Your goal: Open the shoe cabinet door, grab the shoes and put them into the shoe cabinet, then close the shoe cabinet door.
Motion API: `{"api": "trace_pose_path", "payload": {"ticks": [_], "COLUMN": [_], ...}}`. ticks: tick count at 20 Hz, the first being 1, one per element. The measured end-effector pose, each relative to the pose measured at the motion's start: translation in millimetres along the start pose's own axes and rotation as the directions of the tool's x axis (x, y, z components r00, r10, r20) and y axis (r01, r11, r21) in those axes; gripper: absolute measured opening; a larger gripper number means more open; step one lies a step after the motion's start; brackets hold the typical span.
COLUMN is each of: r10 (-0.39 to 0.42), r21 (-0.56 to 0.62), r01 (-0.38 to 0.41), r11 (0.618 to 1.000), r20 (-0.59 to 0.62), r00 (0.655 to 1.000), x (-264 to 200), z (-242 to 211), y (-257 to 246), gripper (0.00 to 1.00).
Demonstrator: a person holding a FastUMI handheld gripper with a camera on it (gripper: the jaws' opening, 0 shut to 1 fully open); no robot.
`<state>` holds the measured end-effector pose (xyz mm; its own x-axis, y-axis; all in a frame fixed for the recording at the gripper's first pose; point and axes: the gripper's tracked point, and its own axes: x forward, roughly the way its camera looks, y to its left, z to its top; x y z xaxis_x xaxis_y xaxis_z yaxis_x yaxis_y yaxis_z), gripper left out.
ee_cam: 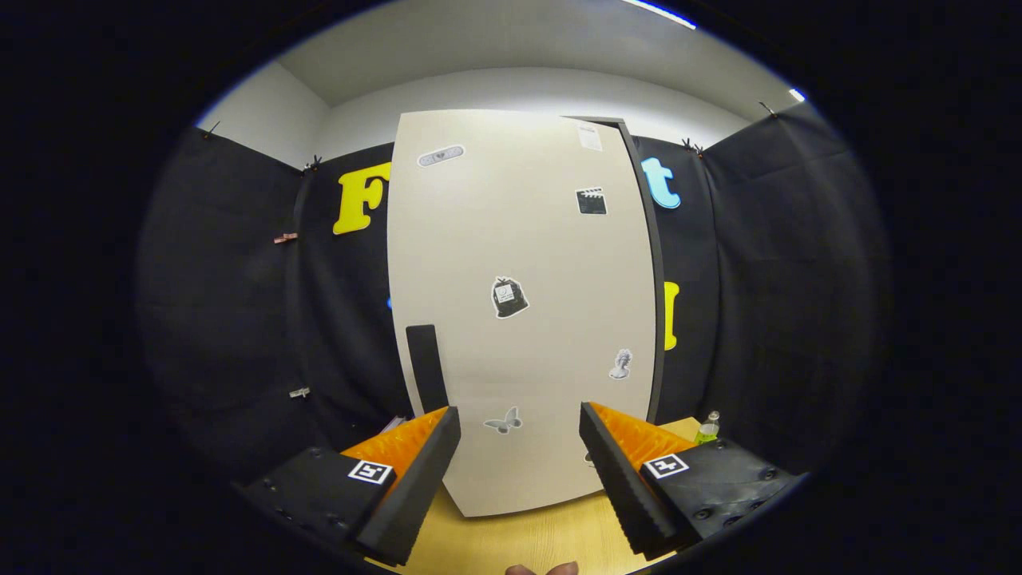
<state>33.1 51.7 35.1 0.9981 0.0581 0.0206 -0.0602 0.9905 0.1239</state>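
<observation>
Black upright bar handle (426,366), at 11 o'clock just beyond the left finger, on the tall cream flat-panel shoe cabinet door (523,303) with small stickers, standing shut at 12 o'clock on the pale wood table (527,539). Claw (519,447): fingers apart, clamped on nothing. Green plastic bottle (707,429), at 2 o'clock past the right finger. Shoes: whereabouts not determinable. Stage: door shut, fitting either before opening or after closing. Cabinet interior hidden.
</observation>
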Motion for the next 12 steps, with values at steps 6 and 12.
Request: {"api": "trace_pose_path", "payload": {"ticks": [6, 12], "r10": [-0.018, -0.028], "r21": [-0.024, -0.024], "r01": [0.018, 0.028], "r11": [1.000, 0.999], "r20": [0.013, 0.017], "r00": [1.000, 0.999], "x": [-1.8, -3.2], "z": [2.0, 3.9], "y": [-3.0, -5.7], "gripper": [0.98, 0.98]}}
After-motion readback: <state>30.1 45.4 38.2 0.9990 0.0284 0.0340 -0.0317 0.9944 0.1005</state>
